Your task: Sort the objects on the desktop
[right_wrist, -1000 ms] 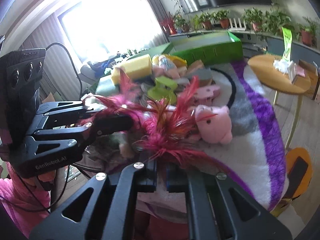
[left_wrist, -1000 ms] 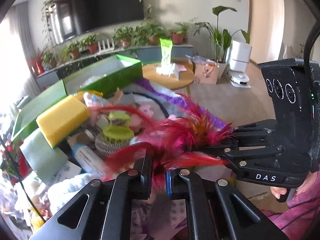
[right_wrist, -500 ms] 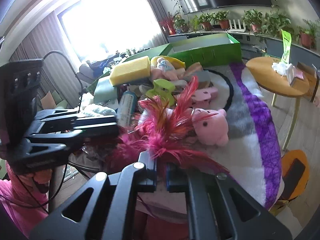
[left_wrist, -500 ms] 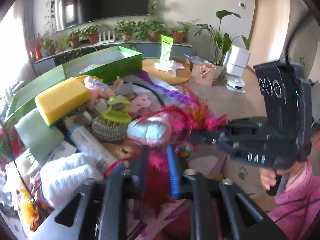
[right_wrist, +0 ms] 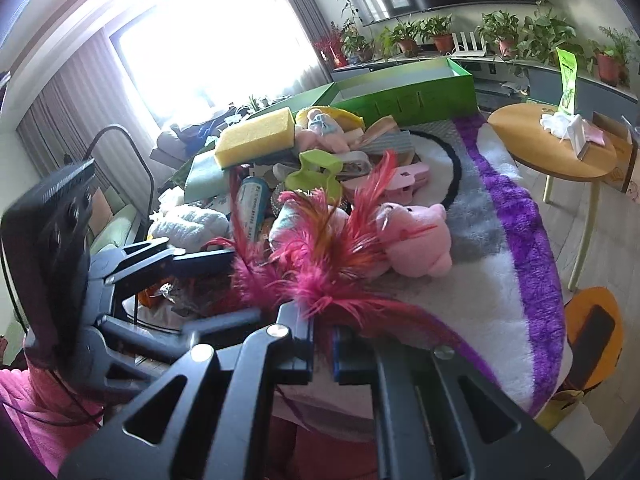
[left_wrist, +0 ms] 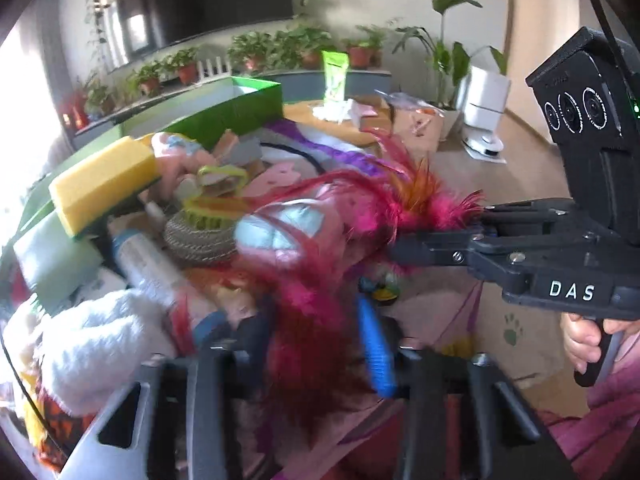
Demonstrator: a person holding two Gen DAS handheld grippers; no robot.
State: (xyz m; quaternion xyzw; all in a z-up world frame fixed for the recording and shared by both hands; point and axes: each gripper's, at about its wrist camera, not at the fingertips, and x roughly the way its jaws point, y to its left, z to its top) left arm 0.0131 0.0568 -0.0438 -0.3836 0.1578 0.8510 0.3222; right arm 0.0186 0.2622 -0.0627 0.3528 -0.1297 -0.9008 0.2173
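My right tool is clamped on the base of the pink feather toy, while my left tool stands half open, its jaws having just been opening, with loose feathers between them. The feathers fan over the cluttered desk; a pink pig plush lies just right of them, with bare rug beyond to the purple edge.
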